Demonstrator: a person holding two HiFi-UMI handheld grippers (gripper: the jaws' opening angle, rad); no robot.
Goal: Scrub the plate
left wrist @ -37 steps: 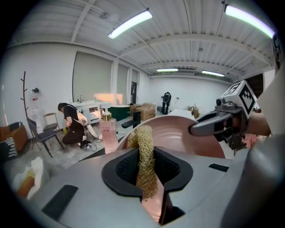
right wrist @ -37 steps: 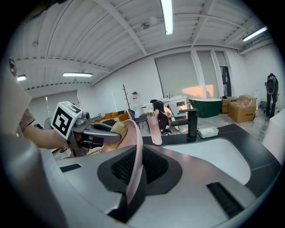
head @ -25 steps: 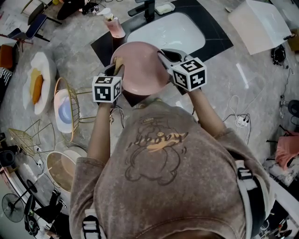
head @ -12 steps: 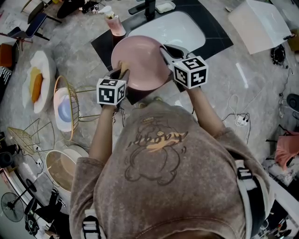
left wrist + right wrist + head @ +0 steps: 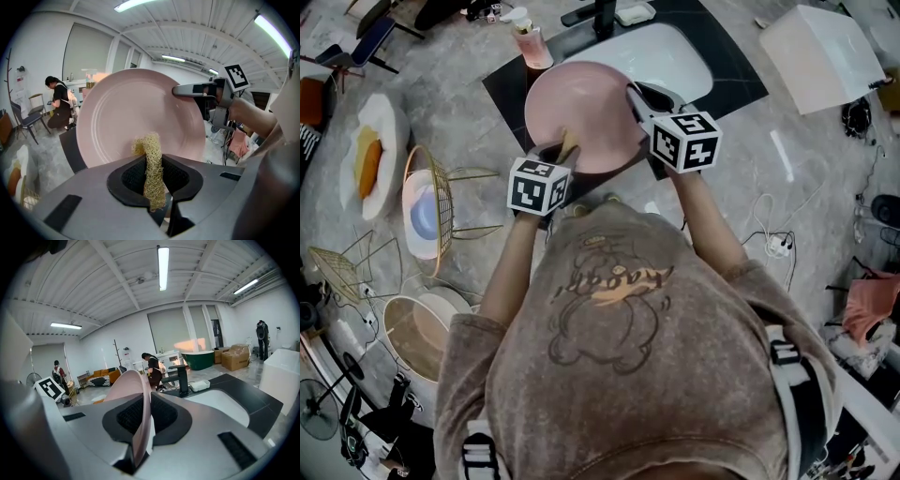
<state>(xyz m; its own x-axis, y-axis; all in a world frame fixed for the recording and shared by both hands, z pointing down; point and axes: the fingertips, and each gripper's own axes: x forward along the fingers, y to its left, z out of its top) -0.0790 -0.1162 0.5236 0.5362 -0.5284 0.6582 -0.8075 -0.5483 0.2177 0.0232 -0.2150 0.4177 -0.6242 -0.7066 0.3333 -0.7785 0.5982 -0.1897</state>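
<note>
A pink plate point(image 5: 581, 108) is held up over the white sink point(image 5: 652, 56), tilted on edge. My right gripper point(image 5: 639, 101) is shut on its right rim; in the right gripper view the plate's edge point(image 5: 140, 420) runs between the pads. My left gripper point(image 5: 561, 150) is shut on a strip of tan loofah scrubber point(image 5: 152, 171), whose frayed tip point(image 5: 569, 142) lies against the plate's lower face point(image 5: 140, 117). In the left gripper view the right gripper point(image 5: 187, 90) shows clamped on the plate's far rim.
A pink soap bottle point(image 5: 530, 42) stands left of the sink beside the black faucet point(image 5: 598, 14). A wire rack point(image 5: 441, 206) with a plate stands at the left, dishes point(image 5: 417, 333) below it. A white box point(image 5: 825, 52) sits at the right.
My left gripper has slid right and down along the plate with the scrubber, from the plate's left rim to its lower middle. The plate and right gripper have shifted only slightly.
</note>
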